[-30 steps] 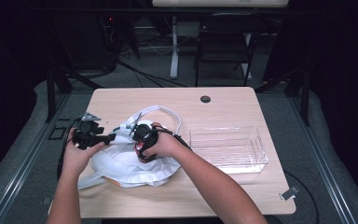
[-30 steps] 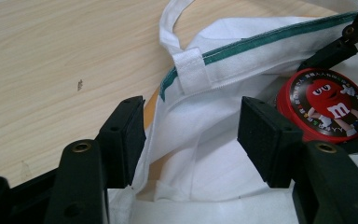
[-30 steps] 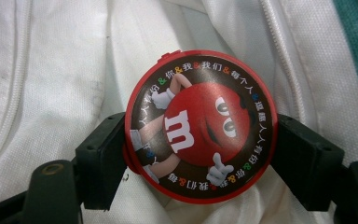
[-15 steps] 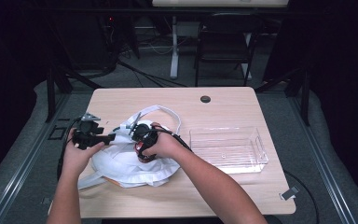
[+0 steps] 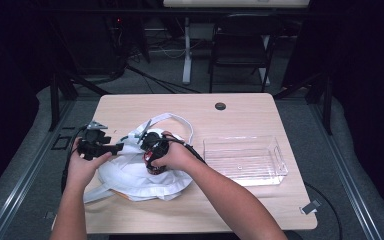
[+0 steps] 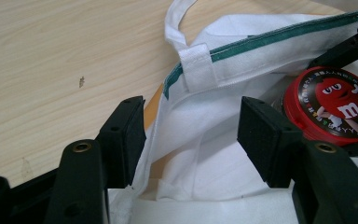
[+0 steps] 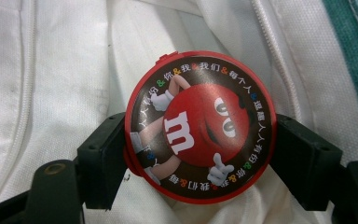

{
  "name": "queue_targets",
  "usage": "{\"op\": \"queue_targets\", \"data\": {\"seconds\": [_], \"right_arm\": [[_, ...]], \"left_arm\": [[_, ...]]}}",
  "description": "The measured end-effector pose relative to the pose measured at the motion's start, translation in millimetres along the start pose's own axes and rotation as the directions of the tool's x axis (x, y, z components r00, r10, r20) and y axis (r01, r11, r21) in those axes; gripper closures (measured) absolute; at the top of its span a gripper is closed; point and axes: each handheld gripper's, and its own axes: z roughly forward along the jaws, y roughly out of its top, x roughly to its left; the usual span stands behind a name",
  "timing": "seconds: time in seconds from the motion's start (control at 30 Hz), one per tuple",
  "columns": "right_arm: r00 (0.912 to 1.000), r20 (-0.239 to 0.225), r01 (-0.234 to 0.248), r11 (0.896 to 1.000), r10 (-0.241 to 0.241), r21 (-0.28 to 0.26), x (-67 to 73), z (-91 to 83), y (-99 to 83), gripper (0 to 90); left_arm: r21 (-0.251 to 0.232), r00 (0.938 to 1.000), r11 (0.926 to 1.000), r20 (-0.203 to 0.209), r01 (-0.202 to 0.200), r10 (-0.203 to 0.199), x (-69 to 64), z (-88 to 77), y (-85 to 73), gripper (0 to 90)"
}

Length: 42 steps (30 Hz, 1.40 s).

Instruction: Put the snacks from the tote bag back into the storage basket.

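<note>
High view first: your white tote bag (image 5: 135, 175) sits on the near-left part of the wooden table (image 5: 240, 112), and everything else is easy to place off that bag. Your left gripper (image 5: 114, 147) is at the bag's left edge, right at the opening. Your right gripper (image 5: 152, 152) is over the middle of the bag, with something red showing under your hand. A clear plastic bin (image 5: 245, 160) stands to the right of the bag, apart from it, and one bag strap (image 5: 177, 120) loops out past the bag's far side.

Left gripper view: your jaws stand wide apart with the bag's (image 6: 205, 154) top layer of cloth running between them, so nothing is pinched yet. The green-trimmed hem (image 6: 279, 39) crosses above them, and the round red M&M's tin (image 6: 328, 105) sits just inside the bag's mouth, held by black jaws from the other side.

Right gripper view: your jaws are clamped on the tin (image 7: 200, 126), one pad on each side of its rim, lid facing the camera. The tin is against the bag's (image 7: 51, 79) white cloth, with a zipper line (image 7: 279, 56) running just beside it.
</note>
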Motion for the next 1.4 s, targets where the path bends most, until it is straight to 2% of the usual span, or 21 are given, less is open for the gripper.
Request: {"op": "queue_targets", "data": {"seconds": [0.5,0.7,1.4], "right_arm": [[1.0,0.0,0.008,1.0,-0.008,-0.024,8.7,-12.2,4.2,25.0],[0.9994,0.005,0.035,0.999,-0.034,-0.03,15.5,-22.6,8.6,25.0],[0.9979,0.002,0.064,0.996,-0.064,-0.062,23.0,-49.8,14.5,25.0]], "left_arm": [[-0.013,1.0,0.9999,-0.009,0.002,-0.002,0.4,0.1,-0.2,41.8],[-0.007,1.0,1.0,-0.005,-0.001,0.001,0.9,-1.6,0.3,41.8],[-0.021,1.0,0.9998,-0.008,0.005,-0.006,2.0,-2.1,-0.1,41.8]]}}
